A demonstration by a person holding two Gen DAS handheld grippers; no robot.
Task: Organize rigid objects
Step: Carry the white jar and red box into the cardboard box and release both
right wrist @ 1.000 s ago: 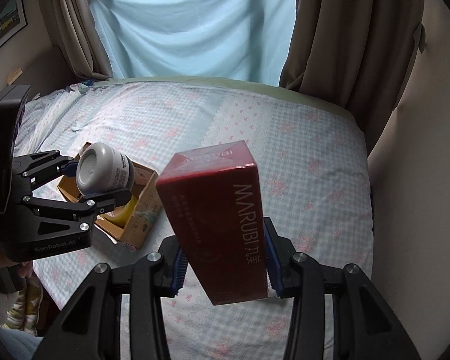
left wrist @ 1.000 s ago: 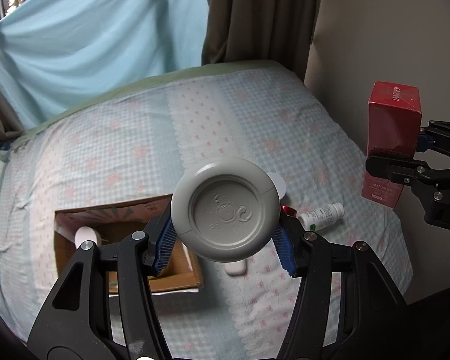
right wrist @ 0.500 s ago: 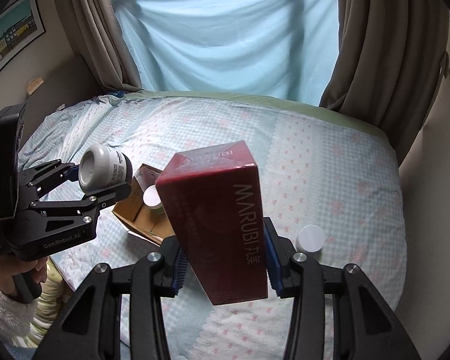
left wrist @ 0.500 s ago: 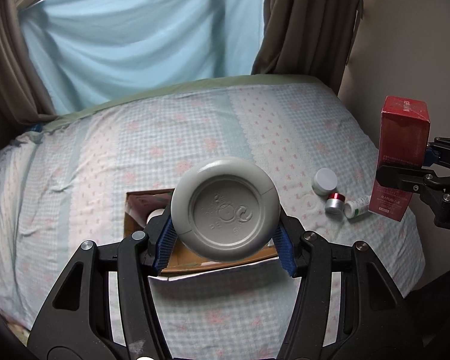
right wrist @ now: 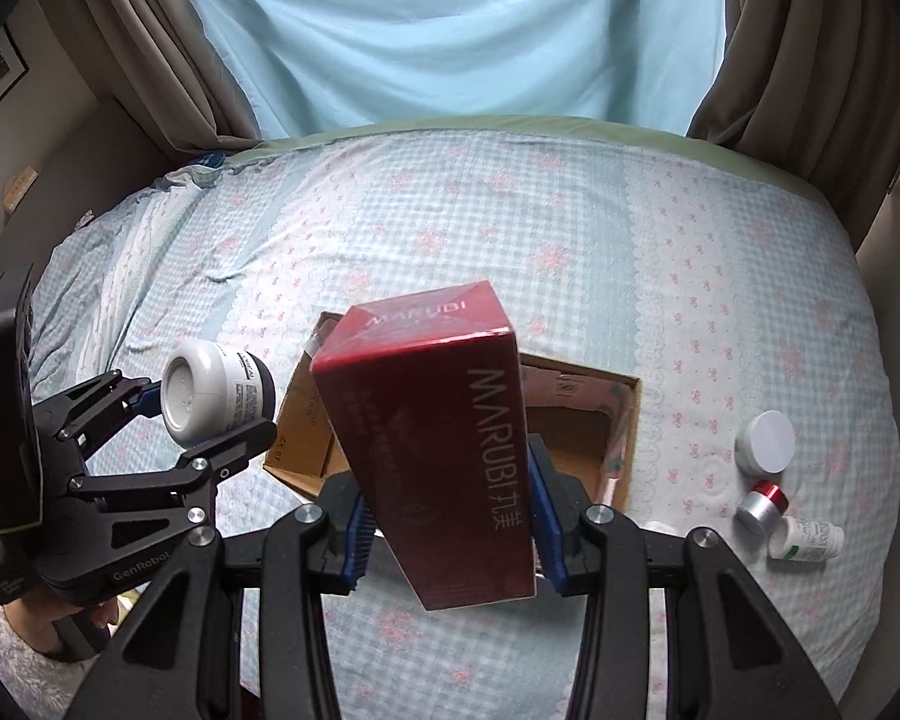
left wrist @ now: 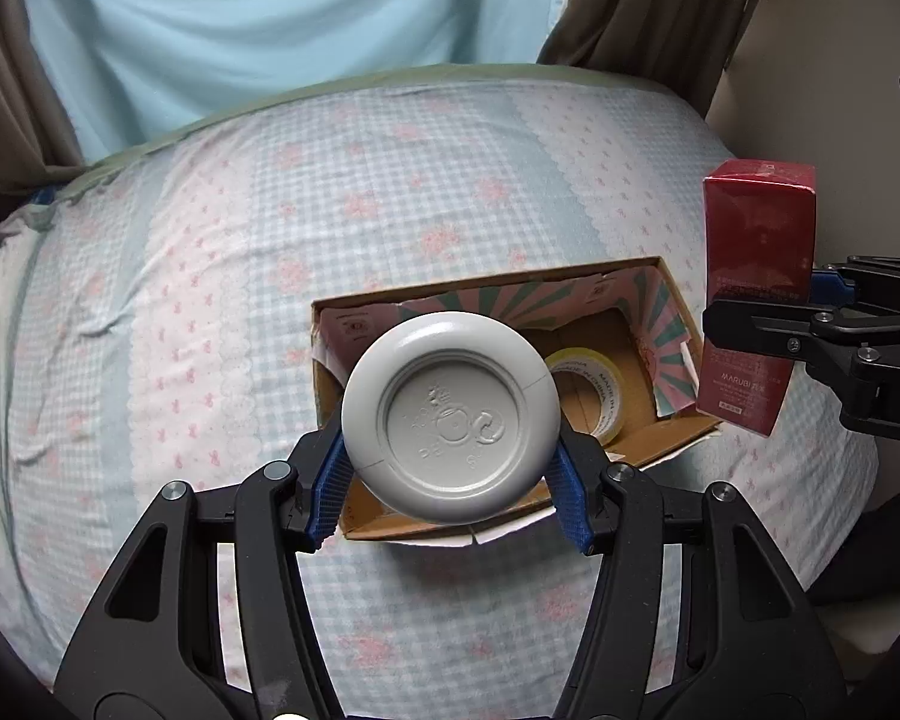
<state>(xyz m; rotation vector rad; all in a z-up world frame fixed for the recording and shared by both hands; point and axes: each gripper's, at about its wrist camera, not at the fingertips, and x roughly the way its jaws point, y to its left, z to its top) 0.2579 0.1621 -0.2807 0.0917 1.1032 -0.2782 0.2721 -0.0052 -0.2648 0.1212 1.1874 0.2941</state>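
Observation:
My left gripper point(left wrist: 450, 480) is shut on a grey-white jar point(left wrist: 450, 417), its base facing the camera; it also shows in the right wrist view point(right wrist: 210, 393). It hangs above the near edge of an open cardboard box point(left wrist: 669, 300) on the bed. A yellow tape roll point(left wrist: 588, 384) lies inside the box. My right gripper point(right wrist: 447, 516) is shut on a red MARUBI carton point(right wrist: 438, 450), held above the box point(right wrist: 570, 420); the carton shows at the right in the left wrist view point(left wrist: 756, 294).
The bed has a blue checked cover point(left wrist: 270, 240). On it at the right lie a white-lidded jar point(right wrist: 765, 443), a small red-and-silver cap point(right wrist: 762, 505) and a white pill bottle point(right wrist: 807, 541). Curtains point(right wrist: 450, 30) hang behind; a wall is on the right.
Both grippers moved so the box now sits under them, near the centre of each view. The jar and the red carton stay held. The small items have left the left wrist view.

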